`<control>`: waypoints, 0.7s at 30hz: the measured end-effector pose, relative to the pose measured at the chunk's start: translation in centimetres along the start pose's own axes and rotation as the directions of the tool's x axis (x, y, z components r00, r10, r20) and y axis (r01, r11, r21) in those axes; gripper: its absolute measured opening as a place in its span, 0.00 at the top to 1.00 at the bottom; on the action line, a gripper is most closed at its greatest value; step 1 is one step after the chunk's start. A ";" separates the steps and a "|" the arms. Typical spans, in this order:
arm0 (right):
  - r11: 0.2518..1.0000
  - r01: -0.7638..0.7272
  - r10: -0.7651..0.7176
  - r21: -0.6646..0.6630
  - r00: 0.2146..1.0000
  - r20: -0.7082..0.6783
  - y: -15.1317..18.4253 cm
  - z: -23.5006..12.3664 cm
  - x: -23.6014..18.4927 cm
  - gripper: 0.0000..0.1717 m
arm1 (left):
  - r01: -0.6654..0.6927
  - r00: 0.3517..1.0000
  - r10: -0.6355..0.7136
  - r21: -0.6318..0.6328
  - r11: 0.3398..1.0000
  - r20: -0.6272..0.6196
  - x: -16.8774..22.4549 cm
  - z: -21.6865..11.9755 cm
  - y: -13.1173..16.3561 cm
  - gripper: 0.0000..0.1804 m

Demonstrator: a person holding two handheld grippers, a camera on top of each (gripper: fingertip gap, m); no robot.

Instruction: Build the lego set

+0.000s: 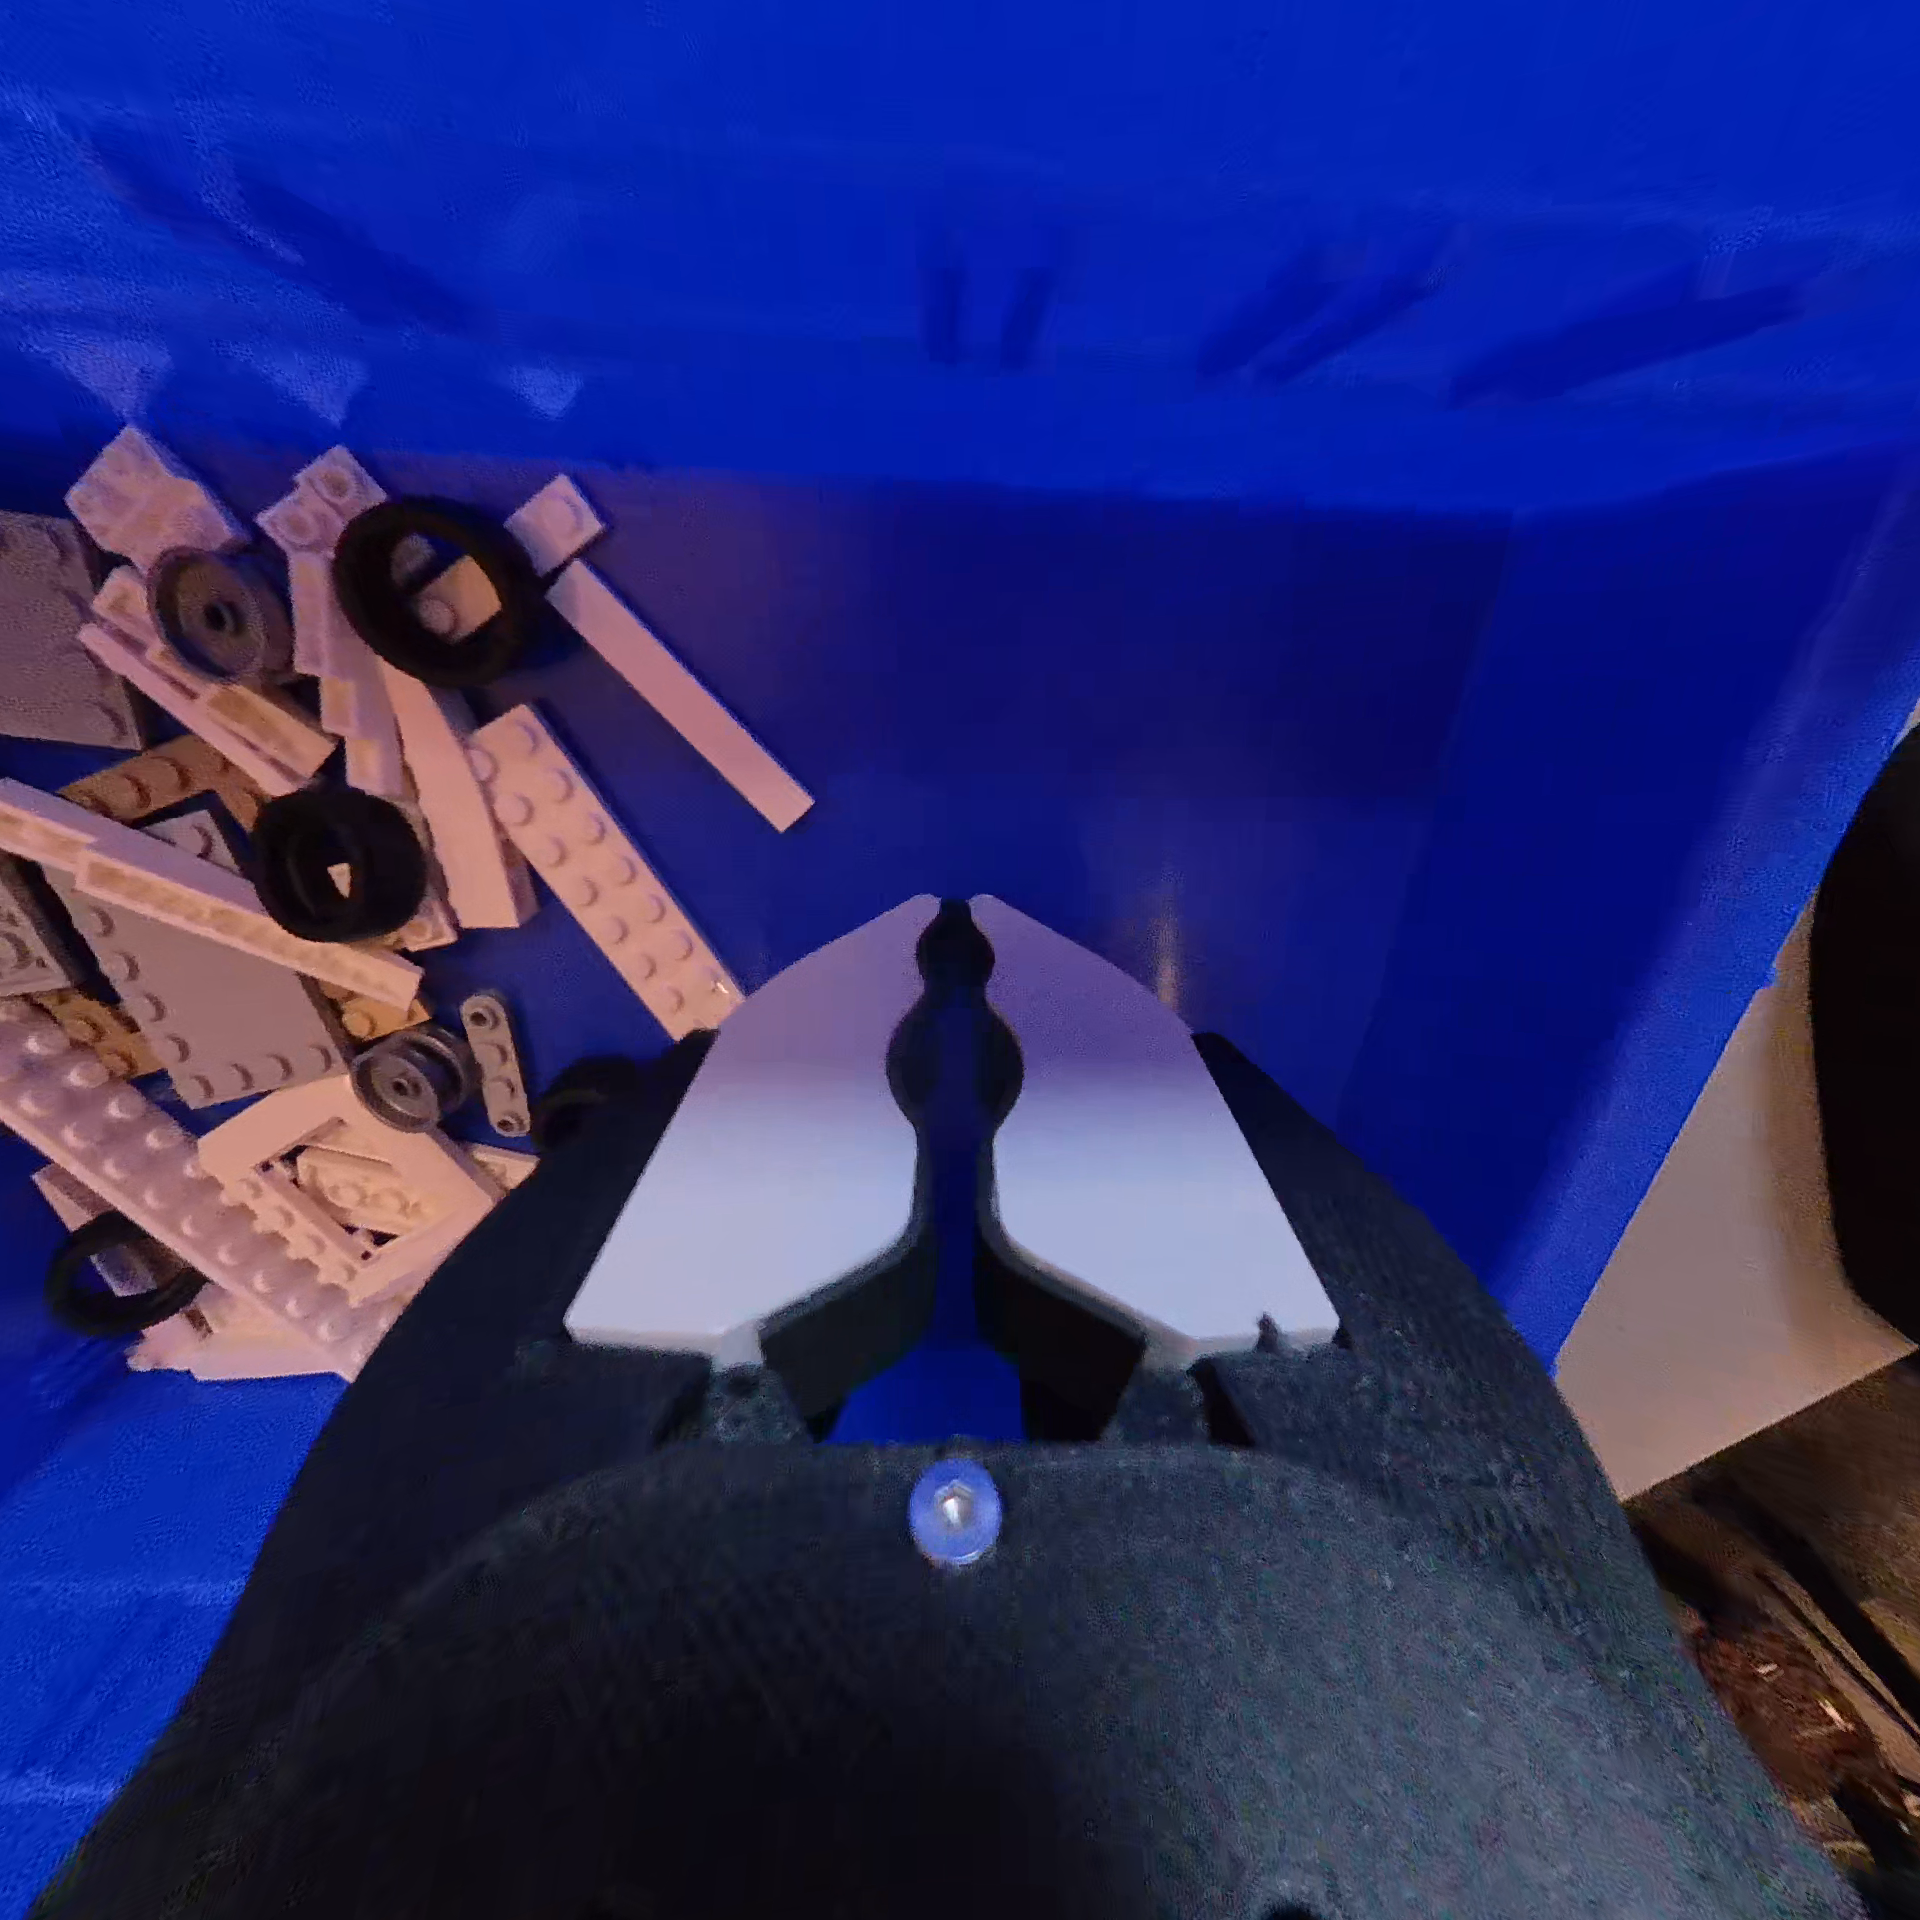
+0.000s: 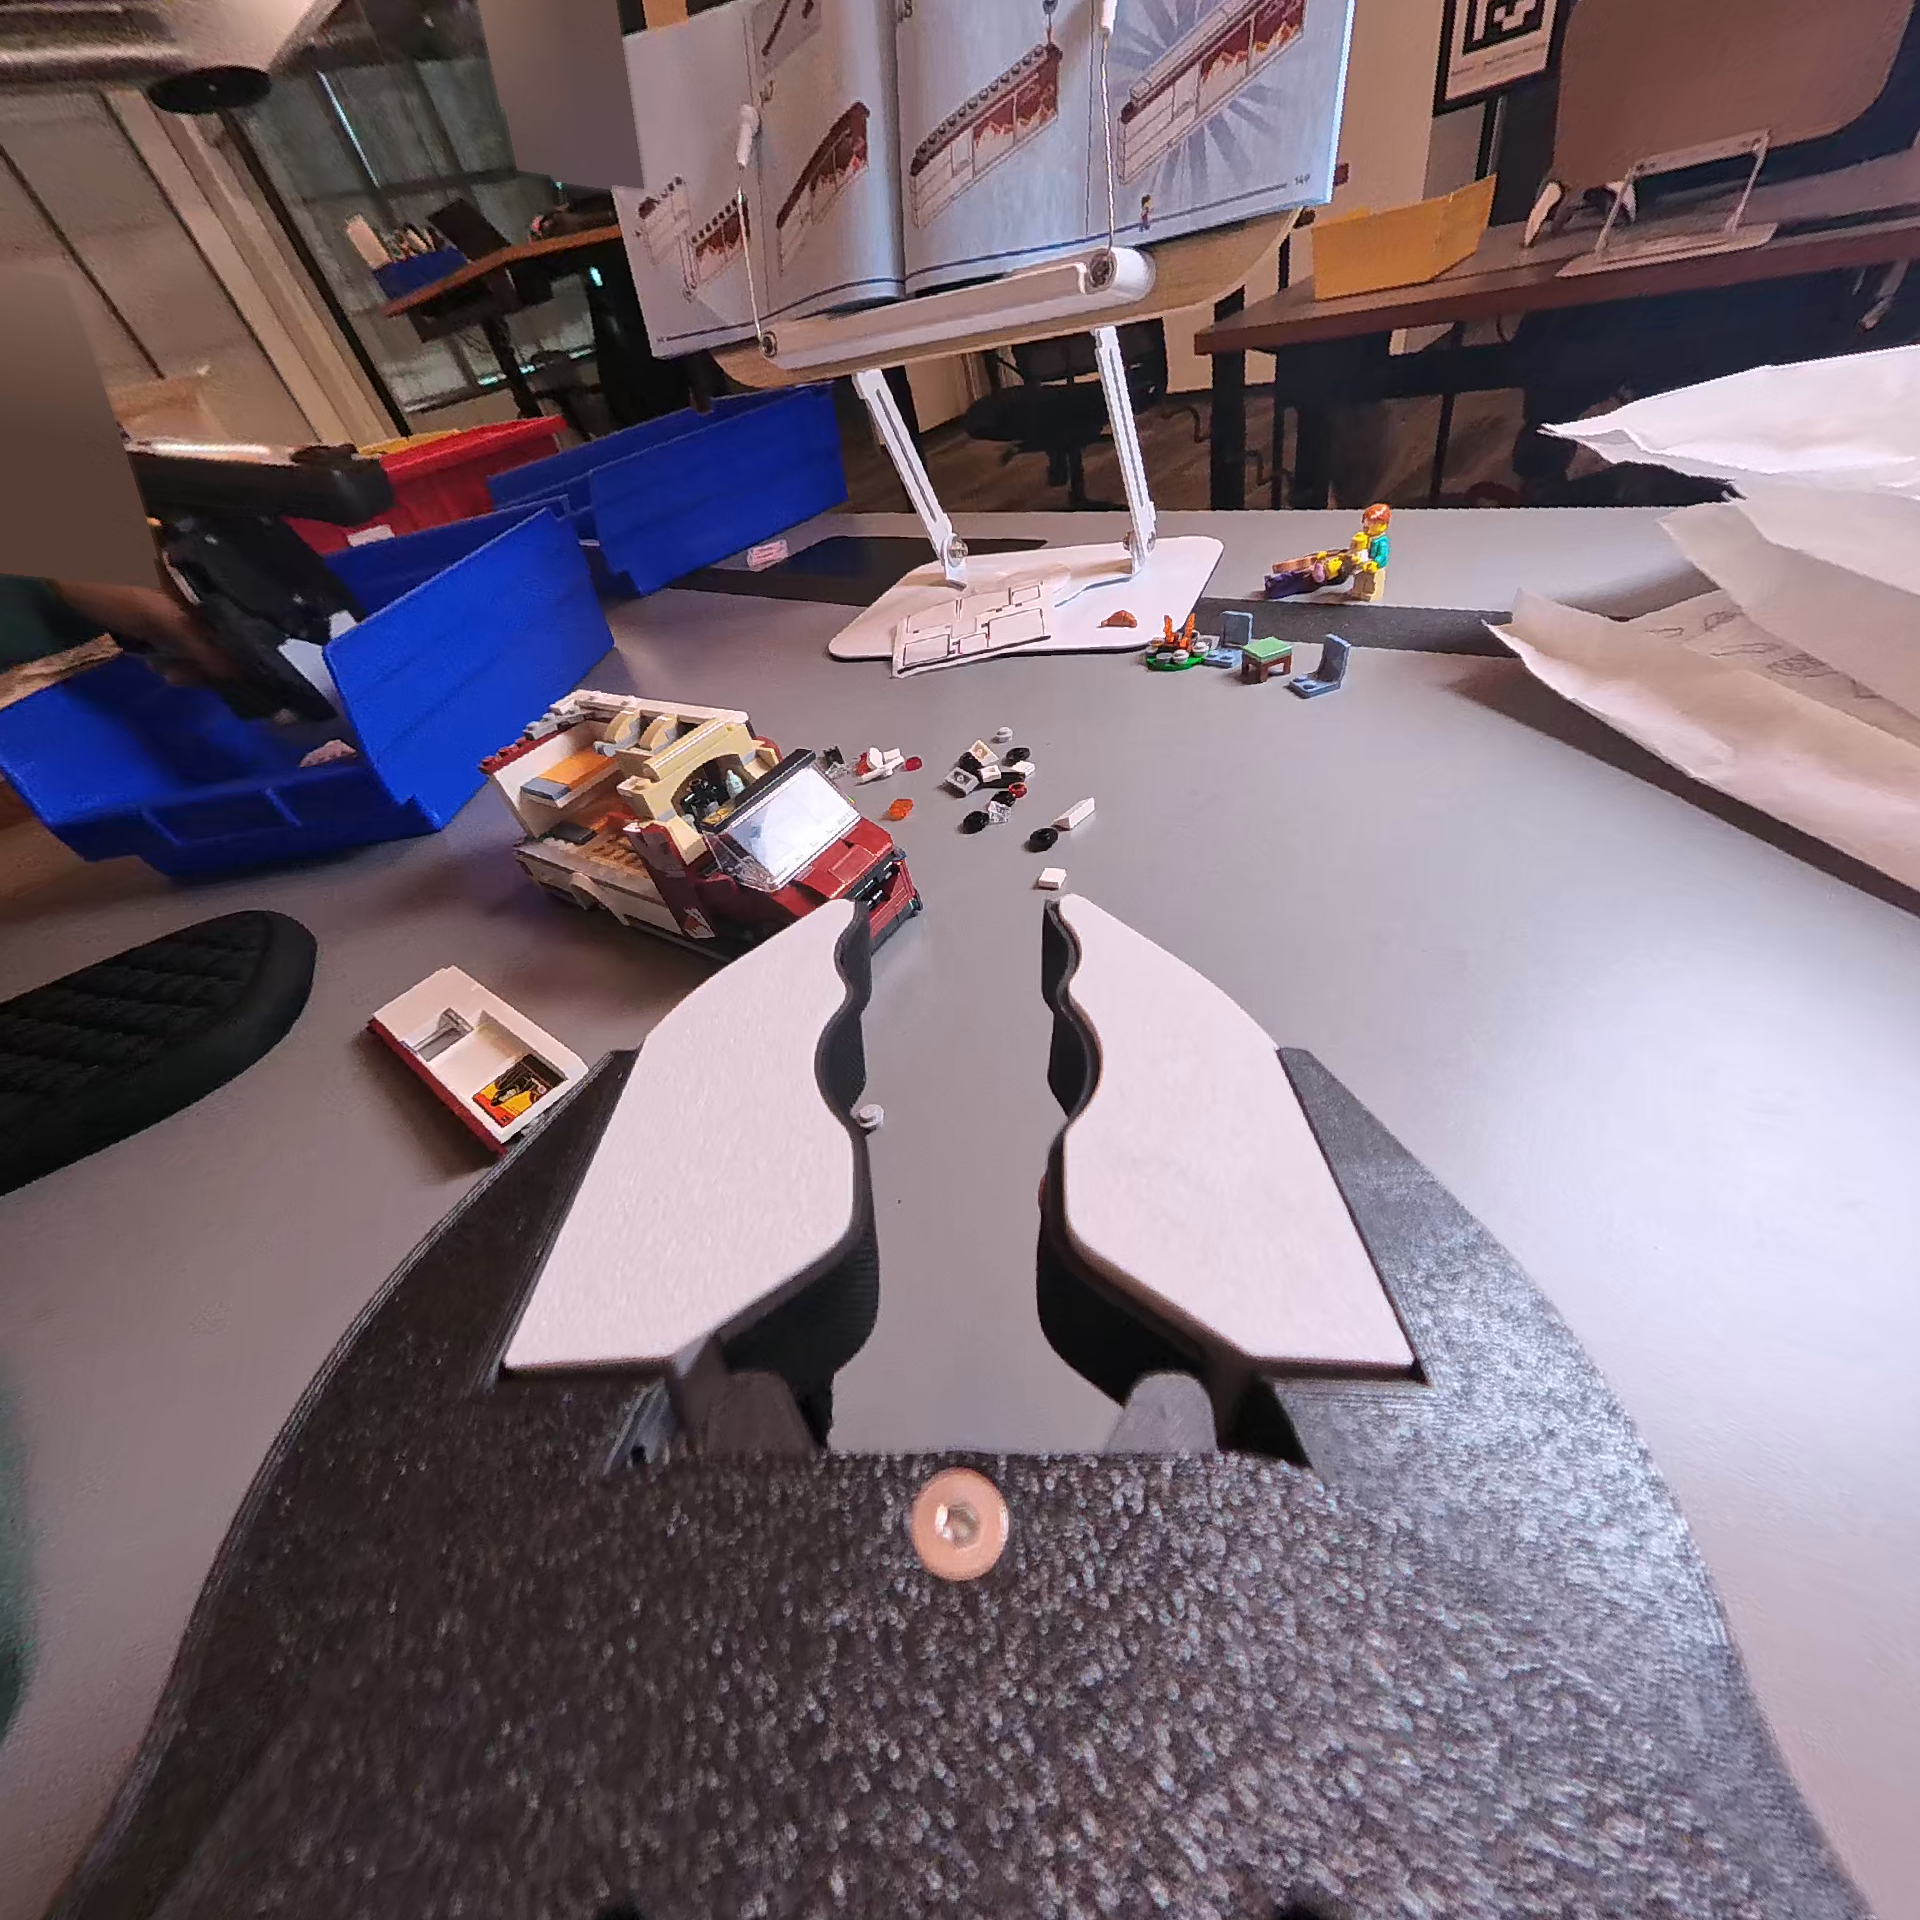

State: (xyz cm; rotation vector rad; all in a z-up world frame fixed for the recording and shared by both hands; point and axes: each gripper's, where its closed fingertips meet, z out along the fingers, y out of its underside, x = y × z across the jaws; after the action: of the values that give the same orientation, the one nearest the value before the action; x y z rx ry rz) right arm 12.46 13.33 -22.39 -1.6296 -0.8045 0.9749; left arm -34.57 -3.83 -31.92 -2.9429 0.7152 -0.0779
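My left gripper (image 1: 951, 906) is inside a blue bin (image 1: 1039, 644), low over its bare floor, with its fingertips together and nothing showing between them. A heap of white and grey bricks (image 1: 312, 935) with black tyres (image 1: 431, 590) lies to its left. In the right wrist view this gripper (image 2: 260, 623) reaches into the near blue bin (image 2: 457, 665). My right gripper (image 2: 951, 914) is open and empty above the grey table (image 2: 1351, 987). A part-built dark red and tan brick van (image 2: 707, 821) stands just ahead of its left fingertip (image 2: 831, 935). A small white tile (image 2: 1051, 879) lies just ahead of the fingertips.
Small loose pieces (image 2: 987, 779) lie beyond the van. A white and red panel piece (image 2: 478, 1070) lies at the left. An instruction book on a white stand (image 2: 977, 156) stands at the back, with more blue bins (image 2: 717, 478), small builds (image 2: 1247, 649), a minifigure (image 2: 1361, 556) and white paper bags (image 2: 1766, 582). The tips of one gripper are about 50 cm away from the tips of the other.
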 end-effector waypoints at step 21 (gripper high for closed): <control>1.000 0.009 -0.009 -0.003 1.000 0.009 0.0 0.1 -0.5 0.82 | 0.134 0.990 -0.132 -0.045 0.990 0.048 -2.6 -0.4 2.6 0.74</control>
State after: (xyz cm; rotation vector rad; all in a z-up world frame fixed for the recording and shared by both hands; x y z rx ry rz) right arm 12.14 12.94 -22.31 -1.6244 -0.8189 0.9759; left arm -38.07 -4.97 -31.91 -3.0244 0.5218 -0.0054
